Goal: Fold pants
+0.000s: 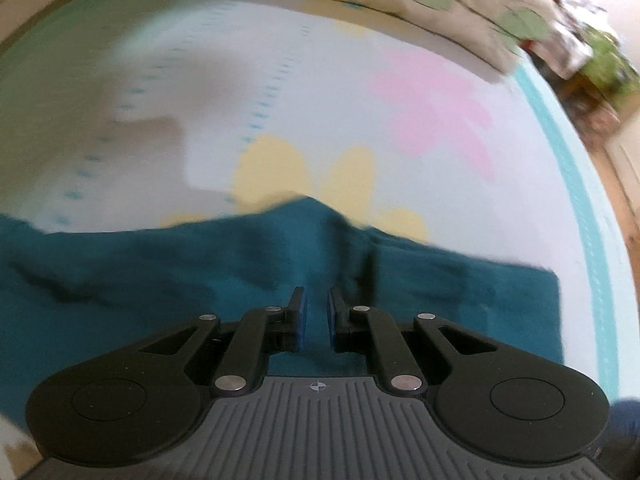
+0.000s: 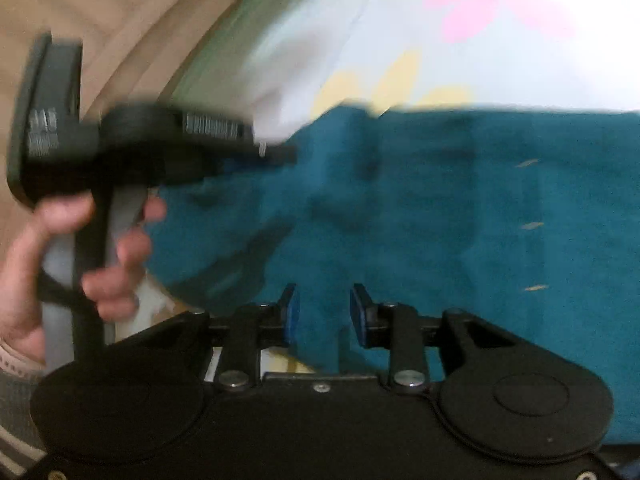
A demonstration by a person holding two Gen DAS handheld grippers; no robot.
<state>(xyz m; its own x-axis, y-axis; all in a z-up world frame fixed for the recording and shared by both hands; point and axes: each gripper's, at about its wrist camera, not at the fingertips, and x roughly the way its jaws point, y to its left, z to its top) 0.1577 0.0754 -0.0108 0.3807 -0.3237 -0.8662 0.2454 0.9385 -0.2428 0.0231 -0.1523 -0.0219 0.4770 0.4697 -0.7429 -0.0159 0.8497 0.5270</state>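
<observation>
The teal pants (image 1: 240, 272) lie spread on a bed sheet (image 1: 340, 92) that is white with yellow and pink flowers. In the left wrist view the left claw (image 1: 317, 312) is over the pants, near their middle ridge; its blue pads (image 1: 302, 320) stand slightly apart and nothing is between them. Whether the tips touch the cloth, I cannot tell. Beyond the pants, at the far right, a beige pillow (image 1: 420, 4) with green leaves lies on the sheet, and a light blue border (image 1: 576, 184) runs along the sheet's right edge.

In the right wrist view, left of the pants, a hand (image 2: 60, 264) holds the handle of the left claw (image 2: 280, 156), whose tip reaches the upper left edge of the pants (image 2: 460, 220). This part is blurred. The right claw (image 2: 325, 312) is above the near edge of the pants, its pads (image 2: 292, 312) wide apart and empty. Nothing stands between this claw and the cloth. The flowered sheet (image 2: 420, 40) shows beyond the pants.
</observation>
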